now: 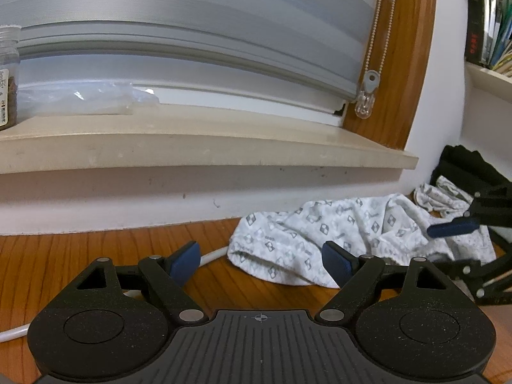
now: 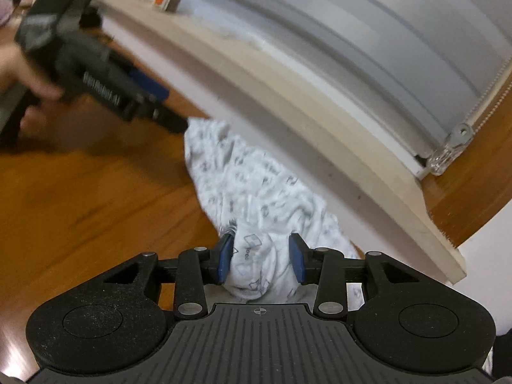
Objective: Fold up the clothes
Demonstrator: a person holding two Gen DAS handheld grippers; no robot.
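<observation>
Left wrist view: wooden table (image 1: 96,256) beneath a windowsill (image 1: 192,147); left jaws wide, right jaws loosely straddling cloth (image 2: 256,192).

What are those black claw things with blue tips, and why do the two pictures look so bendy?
They are hand-held grabbers: a person holds one in each hand, and each carries a wide, bendy-looking camera that looks along its fingers. One picture comes from the left gripper, the other from the right gripper. On the wooden table, below a windowsill, lies a crumpled white patterned cloth waiting to be folded. The left gripper is open wide and holds nothing. The right gripper has a bunch of the cloth between its blue pads, but the pads do not seem to squeeze it. A jar stands on the sill.
</observation>
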